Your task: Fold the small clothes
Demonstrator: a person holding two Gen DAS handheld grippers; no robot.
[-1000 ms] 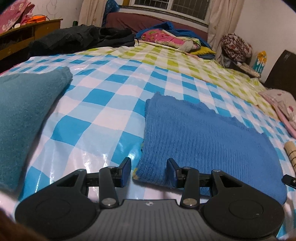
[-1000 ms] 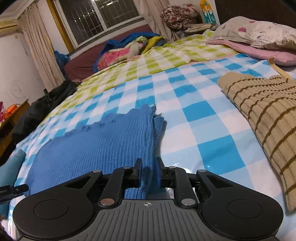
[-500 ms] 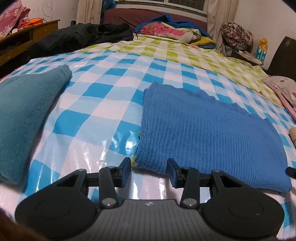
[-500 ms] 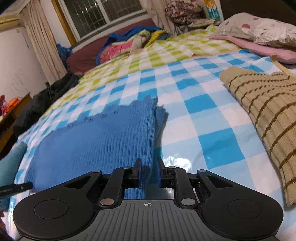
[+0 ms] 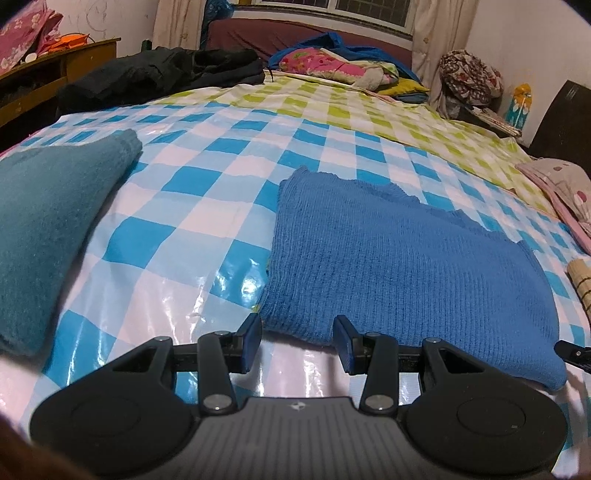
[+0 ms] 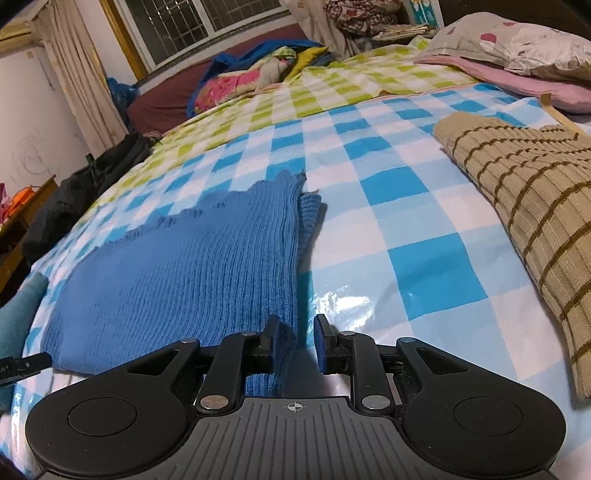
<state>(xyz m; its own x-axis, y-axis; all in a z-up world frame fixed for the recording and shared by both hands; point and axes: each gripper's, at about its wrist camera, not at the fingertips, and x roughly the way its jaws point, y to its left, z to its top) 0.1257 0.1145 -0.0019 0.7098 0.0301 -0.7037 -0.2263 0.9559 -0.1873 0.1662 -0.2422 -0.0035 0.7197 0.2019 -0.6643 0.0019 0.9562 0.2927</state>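
Left wrist view: the left tool point(image 5: 297, 341) is held apart and empty, just short of the blue knit point(image 5: 402, 262) lying folded near the bed's near edge — long axis crosswise.

Right wrist view: the right tool point(image 6: 293, 341) is seen opening (the knit's right near corner lies between its jaws, unpinched).

Far ahead of the tongs: barred window point(image 6: 207, 22) flanked by cream curtains point(image 6: 74, 74), white scribbled wall point(image 6: 33, 147). Off left, brown wooden cabinet point(image 5: 74, 62). Underneath, bed in glossy blue-checked plastic sheet point(image 5: 221, 192).
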